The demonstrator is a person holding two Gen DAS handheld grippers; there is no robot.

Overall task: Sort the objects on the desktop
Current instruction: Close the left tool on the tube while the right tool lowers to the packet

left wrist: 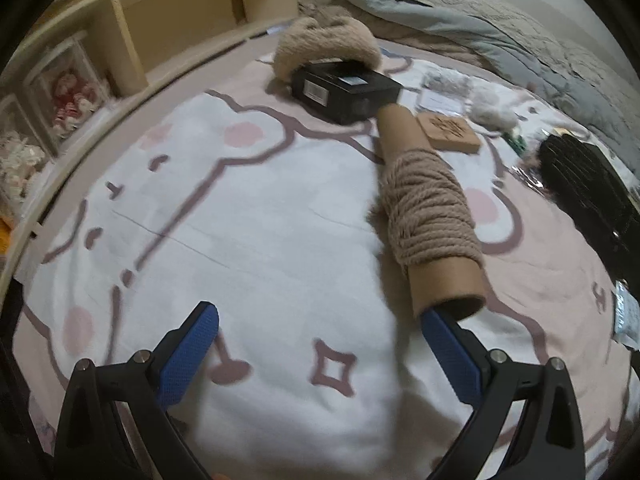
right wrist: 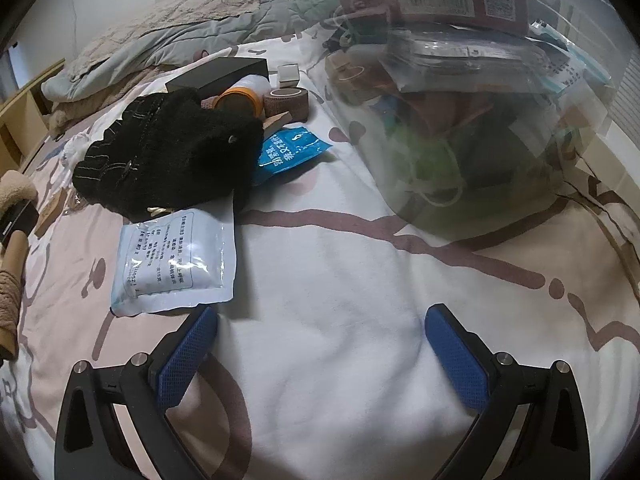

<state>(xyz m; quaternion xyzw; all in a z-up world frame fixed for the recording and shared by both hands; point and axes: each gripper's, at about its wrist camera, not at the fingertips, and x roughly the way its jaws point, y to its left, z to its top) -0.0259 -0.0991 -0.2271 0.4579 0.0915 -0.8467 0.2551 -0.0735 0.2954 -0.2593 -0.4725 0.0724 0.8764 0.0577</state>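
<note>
Left gripper [left wrist: 320, 332] is spread wide and empty, hovering low over the bed cover [left wrist: 256, 240]. The yarn tube [left wrist: 430, 216] — a cardboard core wound with tan yarn — lies at 1 o'clock in the left wrist view, its open end just beside the gripper's right finger; contact cannot be told. Beyond it at 12 o'clock sit a black box [left wrist: 346, 92] with a fluffy beige piece [left wrist: 326, 46] against its far side, and a small brown coaster-like square [left wrist: 450, 134] just right of the tube's far end.

Right gripper [right wrist: 320, 340] is also spread and holds nothing. In its view, a white sachet [right wrist: 174, 260] lies at 10 o'clock just beside the left finger, a black knit item [right wrist: 168, 160] sits behind it, then a blue packet [right wrist: 290, 150], an orange-capped bottle [right wrist: 240, 100] and a roll of brown wrap [right wrist: 286, 100]. At 1 o'clock stands a clear storage bin [right wrist: 480, 200], already well filled.

Likely step: picking the next loose item for the bin. The left needs a small shift to 1 o'clock to straddle the tube — the yarn section should grip better than bare cardboard. The sachet is flat; the right would have to pinch an edge.

Surface is a soft cartoon-print bed cover, not a worktop, so things can sink or roll. A rumpled quilt [left wrist: 500, 28] lies at the far end, with wooden shelving [left wrist: 132, 28] at 10 o'clock.
</note>
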